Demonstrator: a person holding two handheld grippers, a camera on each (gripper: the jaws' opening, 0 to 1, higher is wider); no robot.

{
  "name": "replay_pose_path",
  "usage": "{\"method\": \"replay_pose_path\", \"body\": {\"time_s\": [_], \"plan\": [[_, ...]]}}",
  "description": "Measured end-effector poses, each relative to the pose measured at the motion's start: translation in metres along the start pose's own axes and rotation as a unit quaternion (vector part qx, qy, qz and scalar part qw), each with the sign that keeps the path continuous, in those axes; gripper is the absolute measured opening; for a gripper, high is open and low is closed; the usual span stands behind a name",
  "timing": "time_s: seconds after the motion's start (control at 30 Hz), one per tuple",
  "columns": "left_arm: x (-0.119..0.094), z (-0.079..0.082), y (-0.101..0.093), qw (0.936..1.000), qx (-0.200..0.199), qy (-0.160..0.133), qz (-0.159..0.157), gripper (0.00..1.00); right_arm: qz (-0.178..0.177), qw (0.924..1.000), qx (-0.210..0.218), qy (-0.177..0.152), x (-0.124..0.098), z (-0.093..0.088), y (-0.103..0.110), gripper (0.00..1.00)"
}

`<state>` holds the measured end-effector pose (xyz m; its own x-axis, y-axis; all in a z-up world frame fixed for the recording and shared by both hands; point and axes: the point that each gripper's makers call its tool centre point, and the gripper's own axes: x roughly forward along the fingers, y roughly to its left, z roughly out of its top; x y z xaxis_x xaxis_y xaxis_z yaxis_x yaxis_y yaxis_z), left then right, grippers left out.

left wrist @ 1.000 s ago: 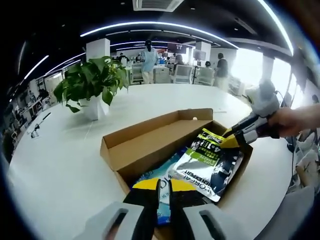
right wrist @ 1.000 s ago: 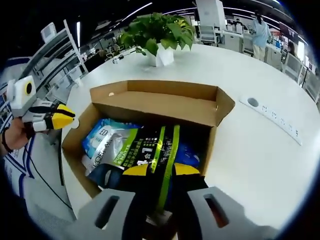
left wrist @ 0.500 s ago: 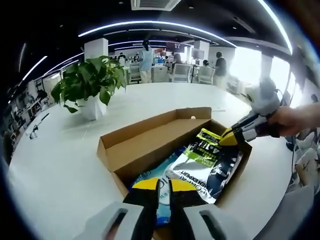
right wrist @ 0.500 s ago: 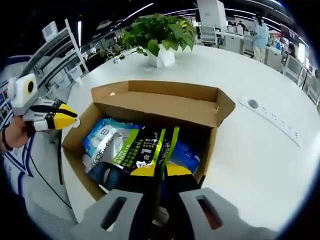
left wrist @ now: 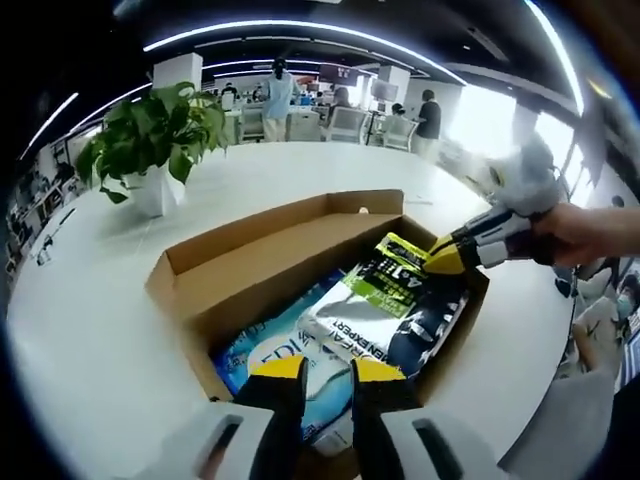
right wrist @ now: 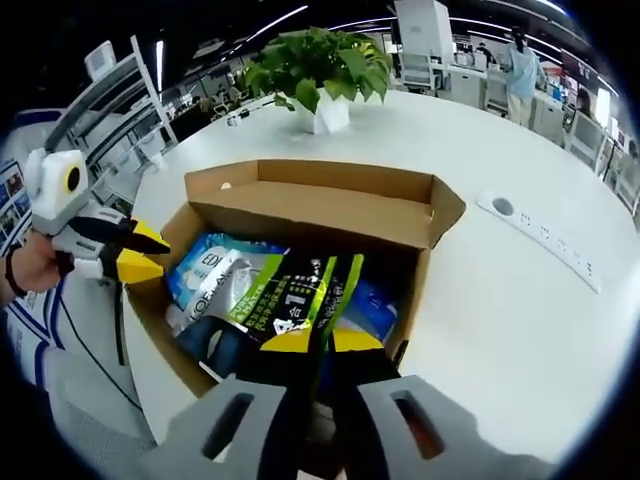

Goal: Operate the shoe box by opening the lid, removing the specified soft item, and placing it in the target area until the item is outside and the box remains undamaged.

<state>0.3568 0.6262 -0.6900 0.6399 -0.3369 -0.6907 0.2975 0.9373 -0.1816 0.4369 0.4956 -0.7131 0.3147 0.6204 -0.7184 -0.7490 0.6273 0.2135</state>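
An open cardboard shoe box (left wrist: 262, 262) (right wrist: 320, 214) sits on the white table, its lid flap standing up at the back. Inside lie a black, green and silver soft pouch (left wrist: 385, 310) (right wrist: 290, 296) and a blue-and-white pouch (left wrist: 268, 346) (right wrist: 205, 266). My right gripper (right wrist: 318, 340) is shut on the near edge of the black-green pouch; in the left gripper view it (left wrist: 445, 258) pinches that pouch's corner at the box's right wall. My left gripper (left wrist: 328, 368) hangs open over the blue pouch, and in the right gripper view it (right wrist: 142, 252) stands at the box's left end, jaws apart.
A potted green plant (left wrist: 150, 150) (right wrist: 320, 65) stands on the table (left wrist: 90, 300) beyond the box. A white power strip (right wrist: 545, 240) lies to the right of the box. People and office chairs are far behind. A hand (left wrist: 590, 230) holds the right gripper.
My left gripper's jaws have parted from shut to open and it has come closer over the box. The right gripper keeps its hold on the black-green pouch.
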Motion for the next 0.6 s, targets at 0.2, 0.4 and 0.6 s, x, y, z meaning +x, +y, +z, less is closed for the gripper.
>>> {"method": "replay_pose_path", "body": {"time_s": [0.2,0.4,0.6], "plan": [[0.013,-0.010,-0.010,0.9985,-0.040,0.025,-0.029,0.20,-0.001,1.0000,0.001,0.000,0.000,-0.002,-0.002,0.03],[0.024,-0.017,-0.015,0.9963,-0.061,0.046,-0.040,0.20,0.000,1.0000,0.001,0.000,-0.001,-0.003,-0.003,0.03],[0.032,-0.025,-0.020,0.9905,-0.104,0.071,-0.054,0.19,-0.001,1.0000,0.000,0.000,-0.001,-0.004,-0.003,0.03]]}}
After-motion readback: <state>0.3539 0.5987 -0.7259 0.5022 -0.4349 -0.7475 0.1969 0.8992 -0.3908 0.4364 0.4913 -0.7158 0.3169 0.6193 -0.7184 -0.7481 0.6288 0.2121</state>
